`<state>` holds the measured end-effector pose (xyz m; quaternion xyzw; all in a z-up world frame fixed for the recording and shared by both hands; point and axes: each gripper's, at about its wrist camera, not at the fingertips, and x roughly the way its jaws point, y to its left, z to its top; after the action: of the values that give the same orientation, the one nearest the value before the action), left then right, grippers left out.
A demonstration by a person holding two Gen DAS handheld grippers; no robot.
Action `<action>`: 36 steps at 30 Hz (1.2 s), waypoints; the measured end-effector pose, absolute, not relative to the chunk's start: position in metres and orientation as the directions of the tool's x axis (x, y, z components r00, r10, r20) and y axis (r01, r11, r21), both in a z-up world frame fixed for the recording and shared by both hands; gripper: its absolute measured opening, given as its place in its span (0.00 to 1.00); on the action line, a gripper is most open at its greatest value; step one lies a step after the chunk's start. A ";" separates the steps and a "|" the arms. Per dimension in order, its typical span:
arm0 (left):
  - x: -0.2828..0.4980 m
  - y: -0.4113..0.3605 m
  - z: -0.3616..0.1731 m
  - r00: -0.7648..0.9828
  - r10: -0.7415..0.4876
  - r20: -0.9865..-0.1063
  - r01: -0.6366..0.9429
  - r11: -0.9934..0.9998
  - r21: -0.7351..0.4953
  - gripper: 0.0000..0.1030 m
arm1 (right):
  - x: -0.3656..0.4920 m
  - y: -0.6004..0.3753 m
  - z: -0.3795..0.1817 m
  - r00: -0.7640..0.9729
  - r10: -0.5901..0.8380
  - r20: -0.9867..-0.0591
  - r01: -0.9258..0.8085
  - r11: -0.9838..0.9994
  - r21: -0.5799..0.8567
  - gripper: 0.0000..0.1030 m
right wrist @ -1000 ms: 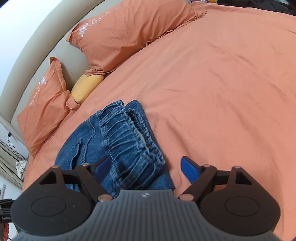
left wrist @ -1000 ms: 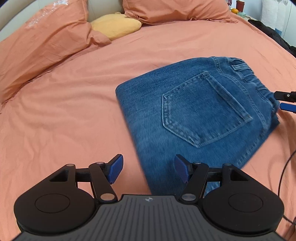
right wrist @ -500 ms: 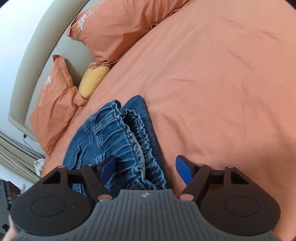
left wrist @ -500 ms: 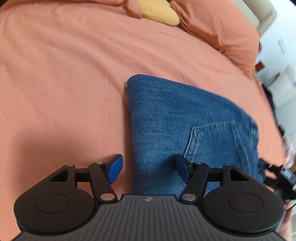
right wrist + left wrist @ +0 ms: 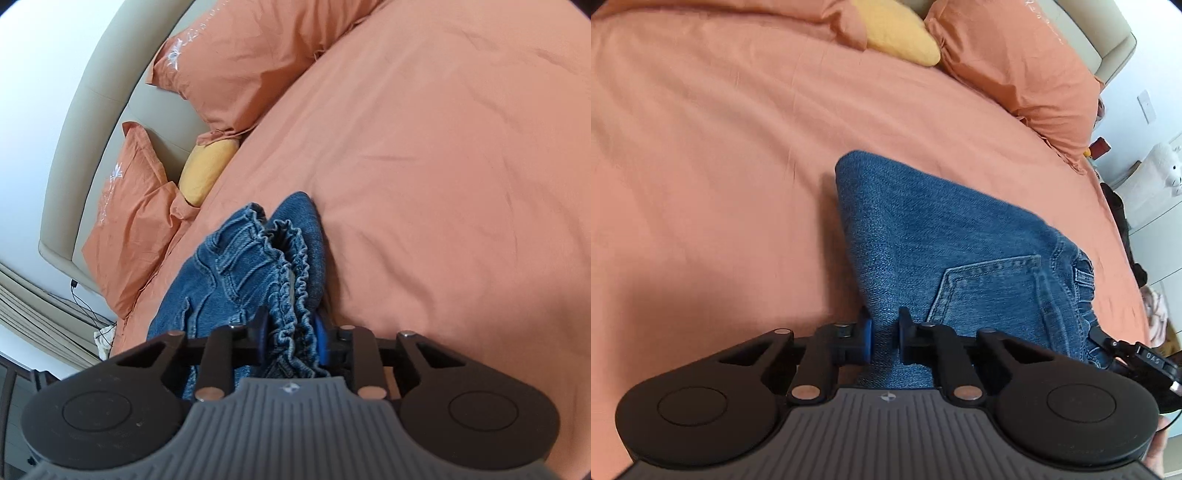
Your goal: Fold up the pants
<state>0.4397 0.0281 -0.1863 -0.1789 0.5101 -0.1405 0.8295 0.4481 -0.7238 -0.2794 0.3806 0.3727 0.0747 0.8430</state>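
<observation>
Now left gripper (image 5: pixel 884 338) closing on jeans (image 5: pixel 945 236) (right too)

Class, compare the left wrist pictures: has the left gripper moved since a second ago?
Yes. The left gripper has come in over the near edge of the jeans, away from the bare orange sheet, and its jaws are closing on the denim.

The folded pants (image 5: pixel 945 236) lie on the bed (image 5: pixel 720 155), well short of the head edge, where two pillows (image 5: pixel 236 62) lean against the headboard (image 5: pixel 110 85) with a small cushion (image 5: pixel 207 170) tucked between them. The left gripper (image 5: pixel 884 334) is closing on the pants' folded near edge, while the right gripper (image 5: pixel 290 338) is closing on the gathered waistband (image 5: pixel 291 273) at the opposite end, denim between the jaws of both.
</observation>
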 end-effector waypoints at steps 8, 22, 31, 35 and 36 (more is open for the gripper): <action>0.419 0.033 -0.113 0.508 -0.380 -0.773 0.128 0.921 -0.368 0.11 | 0.440 -0.694 -0.217 0.701 0.432 -0.567 0.092 0.734 0.673 0.16; 0.371 -0.004 -0.023 0.616 -0.203 -0.761 0.087 0.978 -0.190 0.11 | 0.410 -0.496 -0.131 0.584 0.659 -0.474 -0.177 0.674 0.717 0.16; 0.378 0.039 -0.119 0.604 -0.147 -0.783 -0.048 0.974 -0.220 0.11 | 0.399 -0.364 -0.155 0.471 0.710 -0.524 -0.235 0.673 0.702 0.16; 0.375 0.066 -0.162 0.579 -0.169 -0.797 -0.069 0.964 -0.255 0.11 | 0.393 -0.336 -0.180 0.436 0.685 -0.583 -0.247 0.714 0.655 0.16; 0.378 0.068 -0.175 0.572 -0.176 -0.801 -0.073 0.962 -0.263 0.11 | 0.390 -0.332 -0.186 0.428 0.676 -0.599 -0.247 0.726 0.642 0.16</action>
<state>0.3776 0.0683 -0.1745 -0.1347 0.4614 -0.0295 0.8764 0.3900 -0.3322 -0.1864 0.2370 0.4527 0.2846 0.8111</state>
